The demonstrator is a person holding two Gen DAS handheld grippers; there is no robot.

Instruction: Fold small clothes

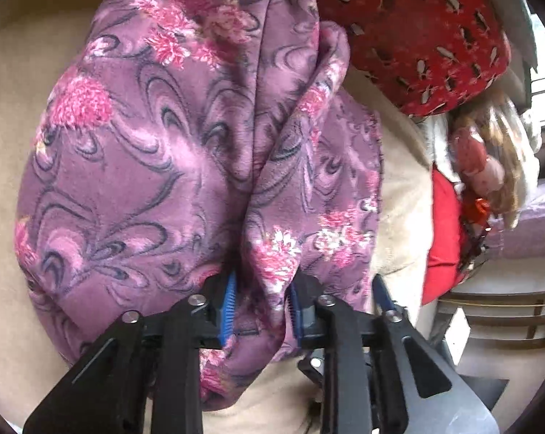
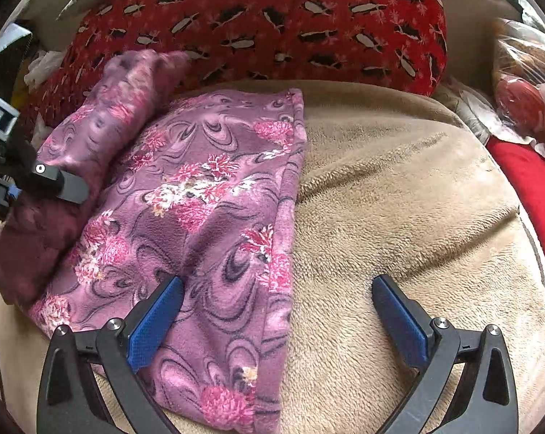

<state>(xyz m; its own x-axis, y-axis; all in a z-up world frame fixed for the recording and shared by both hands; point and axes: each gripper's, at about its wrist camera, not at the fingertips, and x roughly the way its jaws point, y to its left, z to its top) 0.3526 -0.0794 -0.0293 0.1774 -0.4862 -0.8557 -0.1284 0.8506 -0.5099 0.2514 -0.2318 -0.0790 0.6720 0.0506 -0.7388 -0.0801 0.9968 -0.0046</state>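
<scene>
Purple floral garment (image 2: 207, 195) spread on beige blanket (image 2: 399, 217), one part lifted. Left gripper (image 1: 260, 305) narrowly parted around a fold, grip apparently loosening though hard to judge. Right gripper (image 2: 278, 311) wide apart, empty, over garment's edge.

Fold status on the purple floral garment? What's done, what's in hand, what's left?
Done: part of the purple floral garment lies flat on the beige blanket, edge straight. In hand: left gripper has a bunched fold between its fingers, lifted over that flat part; right gripper open, empty. Left: lay that fold down, smooth.
</scene>
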